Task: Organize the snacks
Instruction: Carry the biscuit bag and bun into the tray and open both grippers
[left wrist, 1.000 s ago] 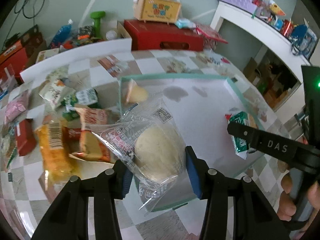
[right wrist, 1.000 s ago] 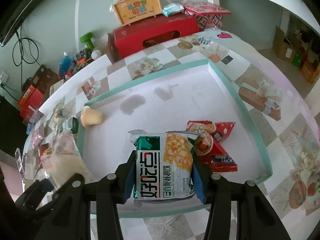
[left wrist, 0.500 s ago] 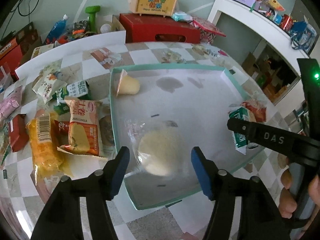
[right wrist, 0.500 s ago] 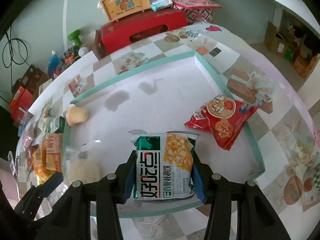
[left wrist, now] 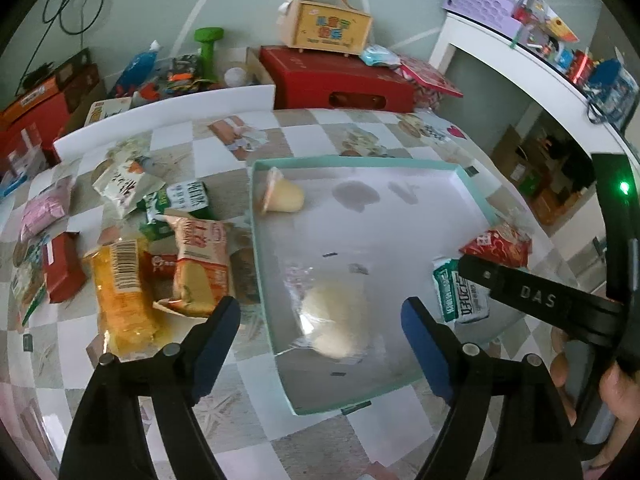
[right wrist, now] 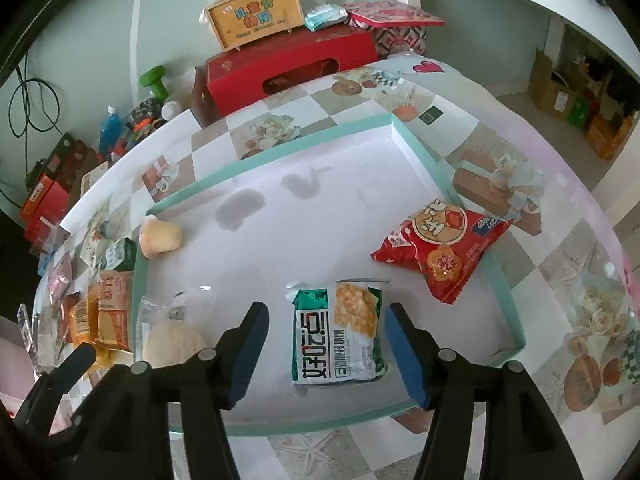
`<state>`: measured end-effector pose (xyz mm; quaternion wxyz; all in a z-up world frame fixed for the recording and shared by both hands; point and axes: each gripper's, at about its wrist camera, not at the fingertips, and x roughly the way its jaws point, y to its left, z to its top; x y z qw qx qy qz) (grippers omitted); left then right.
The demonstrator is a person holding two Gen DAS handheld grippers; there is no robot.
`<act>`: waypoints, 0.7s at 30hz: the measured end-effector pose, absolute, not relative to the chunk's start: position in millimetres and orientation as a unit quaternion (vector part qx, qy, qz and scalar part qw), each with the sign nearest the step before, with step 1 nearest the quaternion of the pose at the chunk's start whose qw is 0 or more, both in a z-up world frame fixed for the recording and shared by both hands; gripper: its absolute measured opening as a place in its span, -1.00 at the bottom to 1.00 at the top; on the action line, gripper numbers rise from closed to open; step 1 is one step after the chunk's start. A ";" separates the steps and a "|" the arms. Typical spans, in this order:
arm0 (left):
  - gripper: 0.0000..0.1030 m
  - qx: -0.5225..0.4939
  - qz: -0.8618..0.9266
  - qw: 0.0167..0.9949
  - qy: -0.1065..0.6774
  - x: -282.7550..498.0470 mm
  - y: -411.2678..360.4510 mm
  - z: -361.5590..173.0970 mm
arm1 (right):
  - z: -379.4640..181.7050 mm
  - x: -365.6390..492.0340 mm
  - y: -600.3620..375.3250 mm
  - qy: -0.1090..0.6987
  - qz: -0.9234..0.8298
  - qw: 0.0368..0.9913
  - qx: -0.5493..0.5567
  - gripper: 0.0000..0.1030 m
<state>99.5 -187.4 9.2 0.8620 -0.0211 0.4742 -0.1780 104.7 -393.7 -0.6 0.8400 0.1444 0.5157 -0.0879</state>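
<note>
Both hand-held grippers hover over the shallow white tray with the mint-green rim (right wrist: 424, 160), and the jaws of each are opening. Between the blue pads of the left gripper (left wrist: 320, 340), clear of both, the round pale bun in a clear plastic wrapper (left wrist: 334, 312) lies on the tray floor near its front left corner. Under the right gripper (right wrist: 326, 348) the green and white cracker packet (right wrist: 340, 336) lies flat, gaps showing on both sides, so neither gripper has hold of anything.

2 other snacks are already in the tray: the pale yellow jelly cup (right wrist: 160, 236) on its side at the far left and the red crinkled snack bag (right wrist: 440, 248), which leans over the right rim. More packets wait on the checkered tablecloth (left wrist: 304, 136) beside the tray, among them the orange wafer pack (left wrist: 120, 288) and the cream and red cake packet (left wrist: 200, 268).

Risks, as I judge them: a pad could snag loose film as either gripper lifts away and drag its snack out, and the red bag could slide off the rim if the tray is nudged.
</note>
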 end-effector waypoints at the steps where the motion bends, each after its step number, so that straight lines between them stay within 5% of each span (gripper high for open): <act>1: 0.61 -0.024 -0.174 0.863 0.474 100.1 -185.1 9.4 | -0.1 104.8 -393.2 0.515 -0.087 0.840 0.143 0.25; 6: 0.62 -0.035 -0.162 0.862 0.478 102.4 -178.9 7.9 | -0.3 105.2 -391.9 0.518 -0.086 0.840 0.139 0.25; 8: 0.77 -0.033 -0.145 0.864 0.480 103.7 -176.6 6.4 | -1.0 105.8 -390.7 0.519 -0.085 0.840 0.135 0.27; 12: 0.94 -0.040 -0.118 0.866 0.485 106.6 -167.7 3.5 | -2.2 106.3 -390.3 0.514 -0.086 0.843 0.133 1.00; 21: 1.00 -0.052 -0.062 0.879 0.470 111.7 -143.3 2.0 | -3.2 107.8 -388.2 0.510 -0.090 0.848 0.115 1.00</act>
